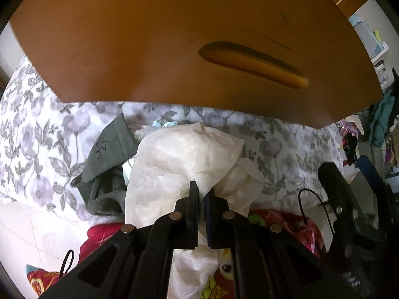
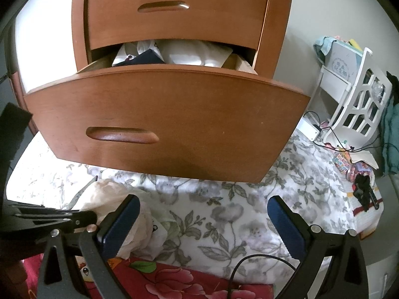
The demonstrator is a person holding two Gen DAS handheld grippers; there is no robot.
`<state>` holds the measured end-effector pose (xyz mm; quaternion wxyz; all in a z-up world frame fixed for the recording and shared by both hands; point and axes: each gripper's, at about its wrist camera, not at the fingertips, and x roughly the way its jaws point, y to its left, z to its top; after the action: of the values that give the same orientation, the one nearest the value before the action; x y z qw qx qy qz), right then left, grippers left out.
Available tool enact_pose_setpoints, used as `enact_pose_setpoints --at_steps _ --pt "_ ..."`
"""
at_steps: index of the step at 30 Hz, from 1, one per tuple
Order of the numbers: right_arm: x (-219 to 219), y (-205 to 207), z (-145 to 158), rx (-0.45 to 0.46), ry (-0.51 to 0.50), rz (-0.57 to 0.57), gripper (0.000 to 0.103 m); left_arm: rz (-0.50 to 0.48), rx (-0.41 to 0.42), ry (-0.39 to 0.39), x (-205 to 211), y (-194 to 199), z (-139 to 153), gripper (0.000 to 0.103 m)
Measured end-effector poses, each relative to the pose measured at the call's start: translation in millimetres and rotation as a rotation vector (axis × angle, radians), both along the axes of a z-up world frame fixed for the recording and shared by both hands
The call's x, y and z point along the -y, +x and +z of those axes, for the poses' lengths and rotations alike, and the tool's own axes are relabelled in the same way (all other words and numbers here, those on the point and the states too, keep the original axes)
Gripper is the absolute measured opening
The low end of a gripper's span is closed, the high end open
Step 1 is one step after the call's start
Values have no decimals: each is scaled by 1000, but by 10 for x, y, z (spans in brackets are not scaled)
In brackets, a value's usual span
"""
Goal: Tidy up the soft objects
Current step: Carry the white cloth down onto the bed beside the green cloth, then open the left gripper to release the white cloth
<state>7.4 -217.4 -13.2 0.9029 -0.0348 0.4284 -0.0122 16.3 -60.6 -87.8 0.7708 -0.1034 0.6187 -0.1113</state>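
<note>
Left wrist view: Where our left gripper [image 1: 202, 194] sits at the lower centre of the frame, we see its jaws clamped together on a fold of the white cloth [image 1: 184, 159].
Cloth's place: it lies crumpled mid-frame on the floral bedding [image 1: 37, 134], overlapping a grey-green garment [image 1: 109, 149] to its left, with a red patterned fabric [image 1: 281, 221] below.
Drawer front: the wooden drawer front [image 1: 174, 39] fills the top of the frame.
Right wrist view: our right gripper [image 2: 203, 221] hangs low in the frame with its jaws wide apart and nothing between them, over the bedding.
Drawer: the open drawer [image 2: 169, 114] at centre already holds folded white and dark items [image 2: 174, 54].
Progress: we judge some items stowed; the cloth, the grey-green garment and the pieces around it are left to put away.
</note>
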Motion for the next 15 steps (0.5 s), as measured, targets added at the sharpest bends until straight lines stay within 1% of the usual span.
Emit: enact_pose_setpoints --at_steps 6,15 --pt "18 13 -10 -8 11 -1 103 7 21 15 -14 114 -23 4" --pt "19 31 -28 -22 12 1 103 1 -16 26 31 133 -193 5"
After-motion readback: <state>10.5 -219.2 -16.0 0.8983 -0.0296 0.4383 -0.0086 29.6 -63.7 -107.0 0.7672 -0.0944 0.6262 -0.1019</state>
